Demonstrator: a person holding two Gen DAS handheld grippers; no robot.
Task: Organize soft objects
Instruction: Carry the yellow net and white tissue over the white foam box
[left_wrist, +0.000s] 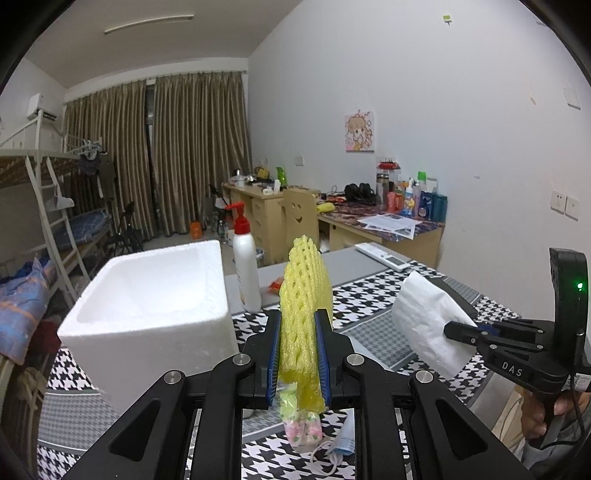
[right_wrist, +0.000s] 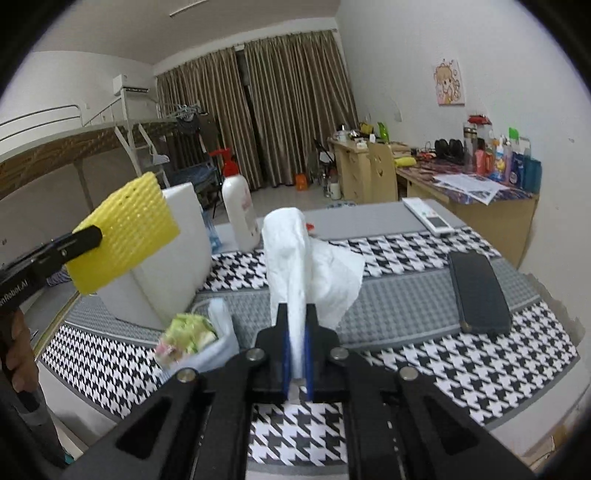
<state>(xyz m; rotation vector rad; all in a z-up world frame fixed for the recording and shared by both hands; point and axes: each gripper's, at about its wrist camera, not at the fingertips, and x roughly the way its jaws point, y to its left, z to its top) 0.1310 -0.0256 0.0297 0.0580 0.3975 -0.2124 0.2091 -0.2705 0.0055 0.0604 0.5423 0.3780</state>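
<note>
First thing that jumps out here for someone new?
The bright yellow foam net clamped upright in the left tongs, right beside the big white foam box. Next, the white tissue pinched in the right tongs, raised over the loud houndstooth tablecloth.

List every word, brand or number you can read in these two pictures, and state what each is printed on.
"DAS": white letters on the black body of the right gripper.
"nRobot.AI": white letters, start cut off, on the black body of the left gripper.
Too small or blurred: labels on the white pump bottle with red top and the white remote control.
</note>
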